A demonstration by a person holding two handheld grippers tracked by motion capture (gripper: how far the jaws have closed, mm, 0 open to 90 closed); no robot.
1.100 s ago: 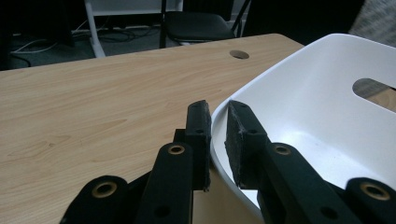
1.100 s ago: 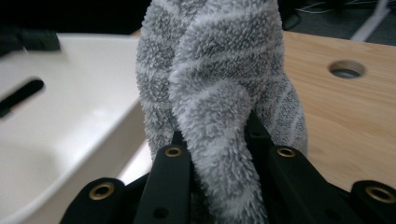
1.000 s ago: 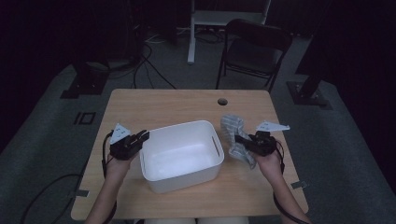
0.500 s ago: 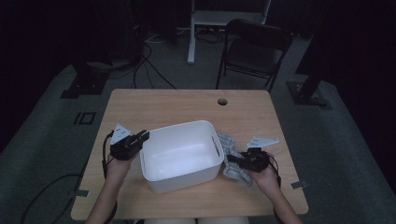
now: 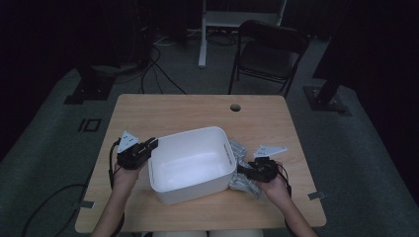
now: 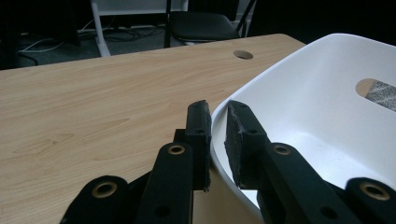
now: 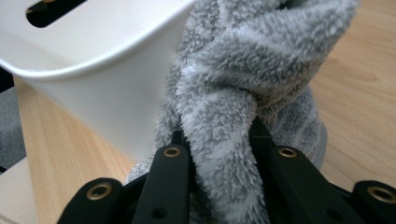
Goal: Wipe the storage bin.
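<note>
towel [image 7: 243, 93] pinched by right gripper [image 7: 219, 135]; left gripper [image 6: 217, 140] apparently clamps bin rim [image 6: 261, 84].

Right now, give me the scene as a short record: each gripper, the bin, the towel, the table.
left gripper: fingers clamped on the near-left rim of the bin, one inside the wall and one outside
right gripper: shut on a fold of the towel, just right of the bin
bin: white, upright on the table, nothing inside
towel: grey, fluffy, bunched against the bin's outer right wall, not in the bin
table: wooden, with a round cable hole near the far edge
</note>
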